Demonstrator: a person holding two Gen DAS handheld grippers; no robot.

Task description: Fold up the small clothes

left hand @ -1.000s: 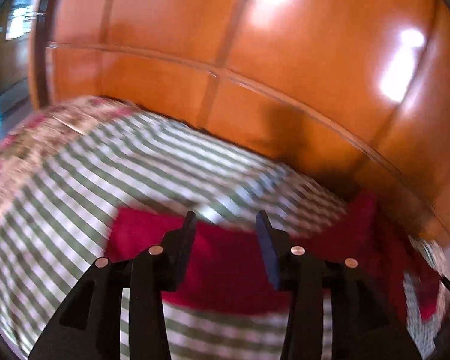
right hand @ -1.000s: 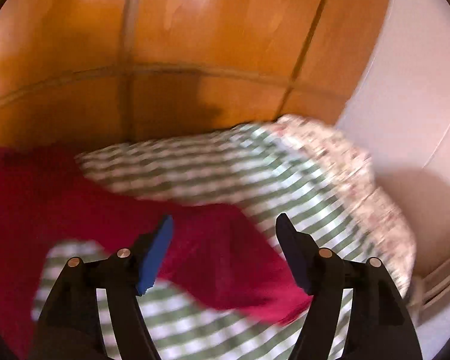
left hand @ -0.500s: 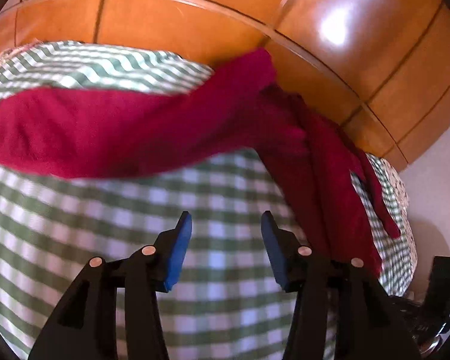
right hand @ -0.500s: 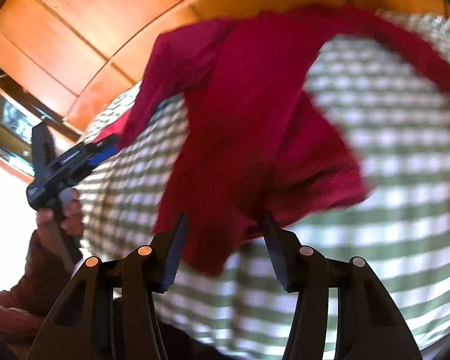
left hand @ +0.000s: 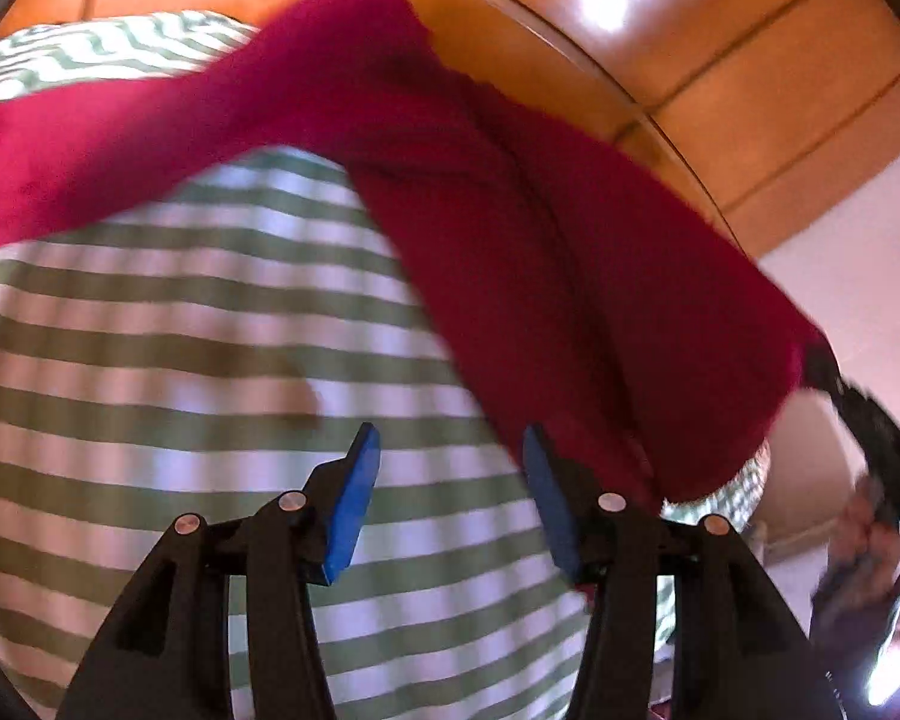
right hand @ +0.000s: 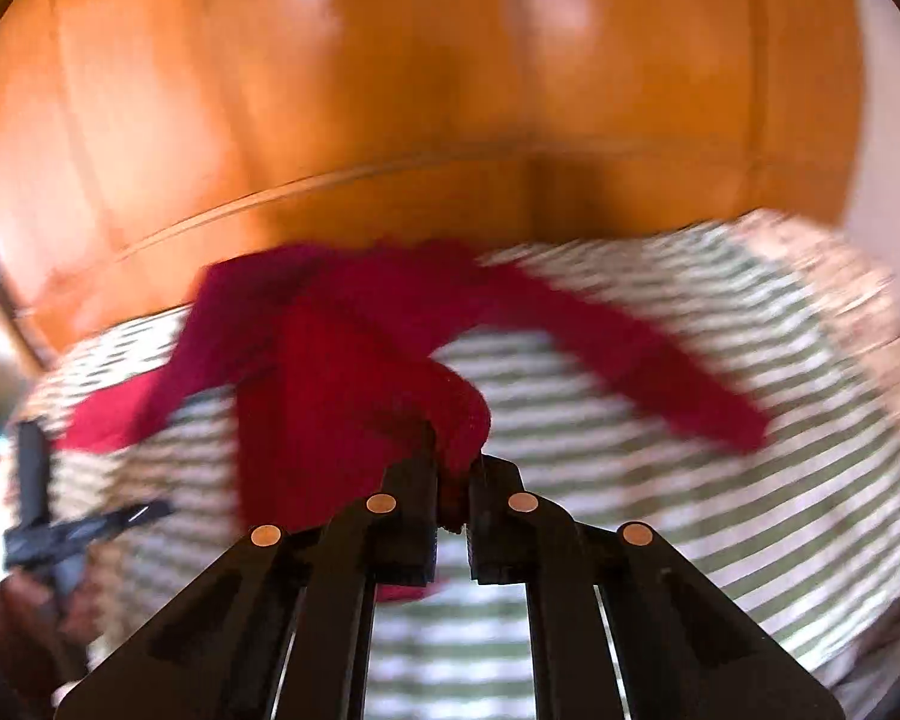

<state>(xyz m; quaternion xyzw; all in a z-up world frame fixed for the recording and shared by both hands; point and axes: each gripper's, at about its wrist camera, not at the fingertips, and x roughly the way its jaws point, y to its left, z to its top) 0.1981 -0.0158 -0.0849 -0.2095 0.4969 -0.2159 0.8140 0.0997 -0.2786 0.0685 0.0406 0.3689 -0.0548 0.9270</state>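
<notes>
Right gripper pinching the red garment tight, lifting a fold off the striped sheet. Left gripper hovering empty over the sheet, jaws parted, beside the garment.

Support is a bed with a green-and-white striped sheet over the top. Floral cover shows along the bed's right edge. Far edge sits against an orange wood panel wall. A red garment lies spread on the sheet near the far edge, one sleeve toward the left side, another toward the right edge; motion blur, so probably a sweater. One end is lifted off the sheet.
</notes>
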